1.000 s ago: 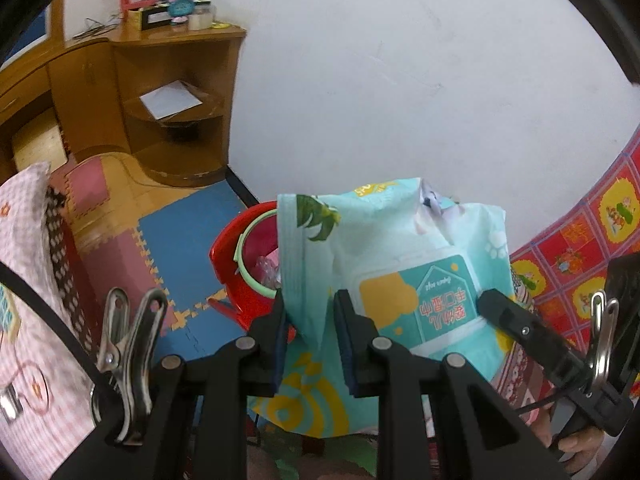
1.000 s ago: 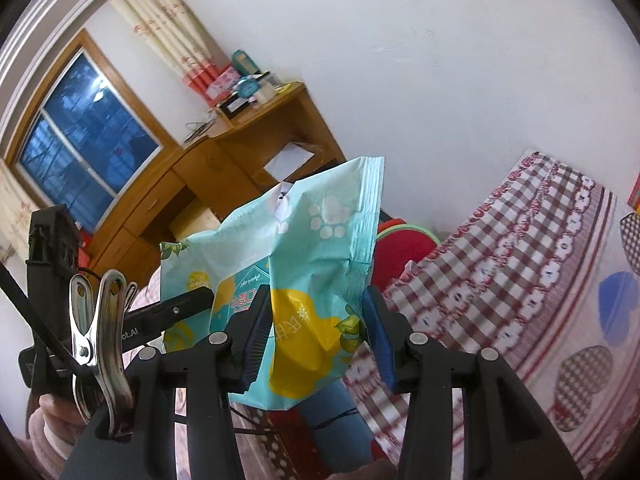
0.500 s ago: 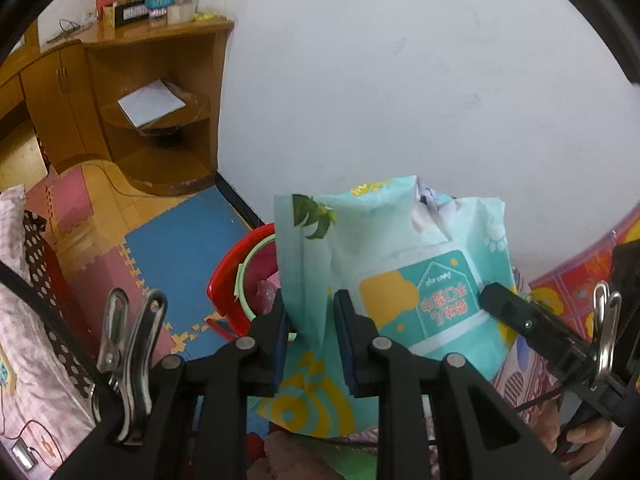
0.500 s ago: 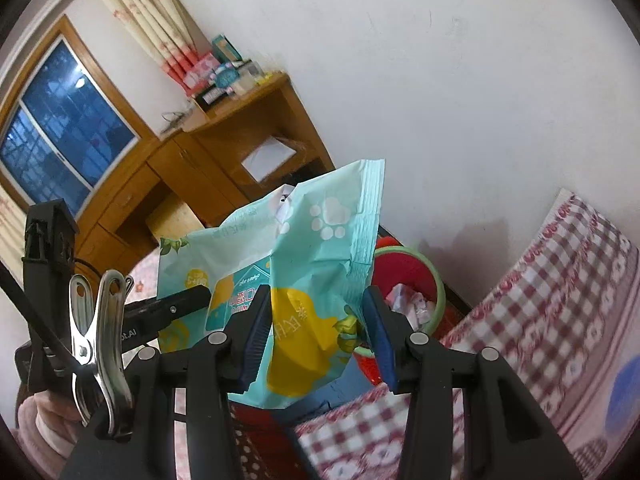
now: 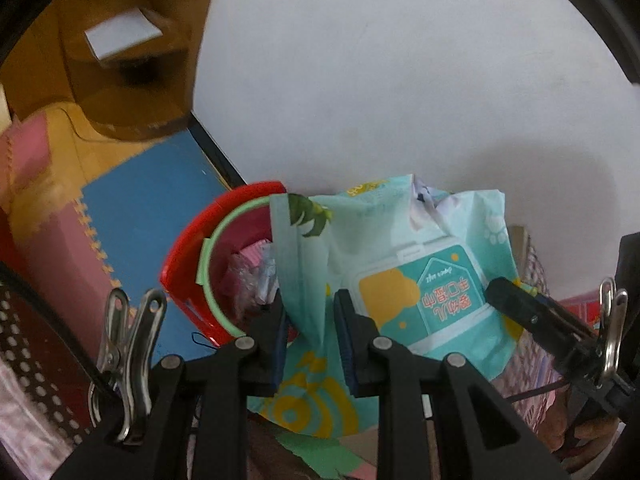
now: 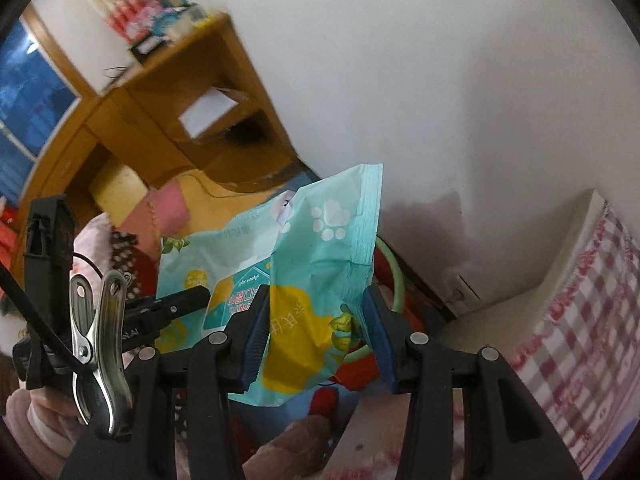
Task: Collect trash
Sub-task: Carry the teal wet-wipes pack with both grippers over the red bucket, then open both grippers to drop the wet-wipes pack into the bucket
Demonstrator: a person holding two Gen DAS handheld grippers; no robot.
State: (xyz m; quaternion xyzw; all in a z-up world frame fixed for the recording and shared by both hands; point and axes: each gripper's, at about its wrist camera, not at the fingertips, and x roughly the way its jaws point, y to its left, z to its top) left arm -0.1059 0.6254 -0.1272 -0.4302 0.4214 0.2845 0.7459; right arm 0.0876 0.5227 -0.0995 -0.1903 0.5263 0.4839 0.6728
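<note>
Both grippers hold one teal wipes pack (image 5: 404,280) in the air above a red bin (image 5: 188,276) with a green rim ring. The left gripper (image 5: 310,332) pinches a folded edge of the pack between its blue pads. The right gripper (image 6: 316,328) clamps the opposite end, its pads pressed on the crumpled film. The bin stands on the floor against the white wall (image 5: 400,80), beside a blue foam mat (image 5: 140,216), and holds pink and clear wrappers (image 5: 248,268). The pack hides most of the bin's mouth in both views. A wooden corner shelf (image 6: 192,112) with a white sheet (image 5: 122,36) on one level stands farther along the wall. A checked bedcover (image 6: 580,332) lies to the right in the right wrist view. The pack's long axis runs from one gripper to the other, roughly level; its white flip lid (image 5: 416,280) faces the left wrist camera, the print upside down there.
</note>
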